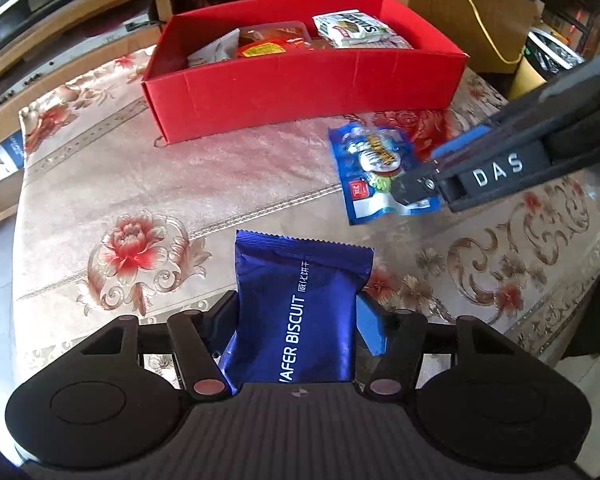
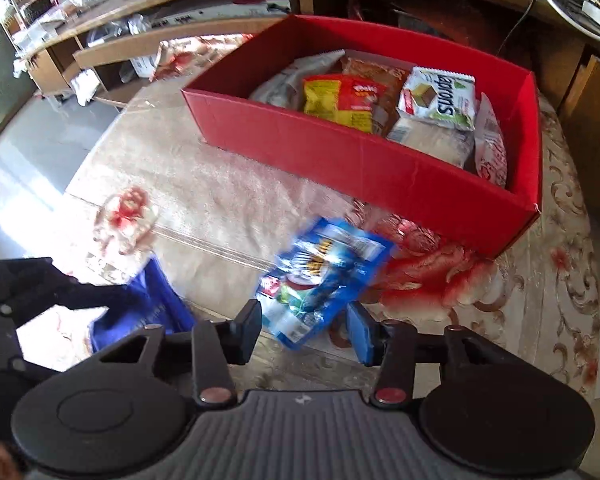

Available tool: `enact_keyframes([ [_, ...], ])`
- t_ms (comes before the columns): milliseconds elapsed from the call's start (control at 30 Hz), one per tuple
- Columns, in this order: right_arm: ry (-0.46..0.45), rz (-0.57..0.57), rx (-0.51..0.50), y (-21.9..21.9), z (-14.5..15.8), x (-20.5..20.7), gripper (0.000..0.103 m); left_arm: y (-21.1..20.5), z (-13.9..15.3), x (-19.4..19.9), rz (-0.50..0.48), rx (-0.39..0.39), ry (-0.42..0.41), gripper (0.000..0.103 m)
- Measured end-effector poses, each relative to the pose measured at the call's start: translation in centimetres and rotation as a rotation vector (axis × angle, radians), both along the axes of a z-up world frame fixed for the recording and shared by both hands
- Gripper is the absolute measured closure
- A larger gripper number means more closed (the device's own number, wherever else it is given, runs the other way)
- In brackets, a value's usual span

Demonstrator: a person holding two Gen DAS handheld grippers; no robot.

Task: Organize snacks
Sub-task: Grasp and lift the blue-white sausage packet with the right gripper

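Red cardboard forms the box (image 1: pixel 300 92) at the far side of the bench (image 1: pixel 204 192) – several snack packets (image 2: pixel 384 100) are seen inside it. A dark blue wafer biscuit packet (image 1: pixel 300 304) is clamped between the jaws of the left gripper (image 1: pixel 298 320), in front of the box. A light blue snack bag (image 2: pixel 320 276) lies on the flowered cloth just before the box's near wall – the right gripper (image 2: pixel 304 330) is held at its near end, jaws apart on either side, whether touching cannot be told.
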State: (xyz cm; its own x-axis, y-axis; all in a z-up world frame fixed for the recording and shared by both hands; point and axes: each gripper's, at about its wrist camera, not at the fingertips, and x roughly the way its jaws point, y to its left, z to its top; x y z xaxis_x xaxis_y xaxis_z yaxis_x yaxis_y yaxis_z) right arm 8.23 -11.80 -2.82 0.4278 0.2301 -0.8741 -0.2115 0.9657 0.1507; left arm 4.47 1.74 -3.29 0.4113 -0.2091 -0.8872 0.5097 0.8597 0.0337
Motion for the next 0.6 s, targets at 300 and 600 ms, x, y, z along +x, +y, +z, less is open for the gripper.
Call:
enact_keyframes([
  [300, 0.078, -0.164, 0.141, -3.1, -0.5, 1.9, 0.04, 0.1, -0.4, 0.3, 0.027, -0.03, 0.047, 0.017],
  [600, 0.131, -0.275, 0.148, 0.2, -2.1, 4.4, 0.013, 0.1, -1.3, 0.6, 0.031, -0.012, 0.052, 0.009],
])
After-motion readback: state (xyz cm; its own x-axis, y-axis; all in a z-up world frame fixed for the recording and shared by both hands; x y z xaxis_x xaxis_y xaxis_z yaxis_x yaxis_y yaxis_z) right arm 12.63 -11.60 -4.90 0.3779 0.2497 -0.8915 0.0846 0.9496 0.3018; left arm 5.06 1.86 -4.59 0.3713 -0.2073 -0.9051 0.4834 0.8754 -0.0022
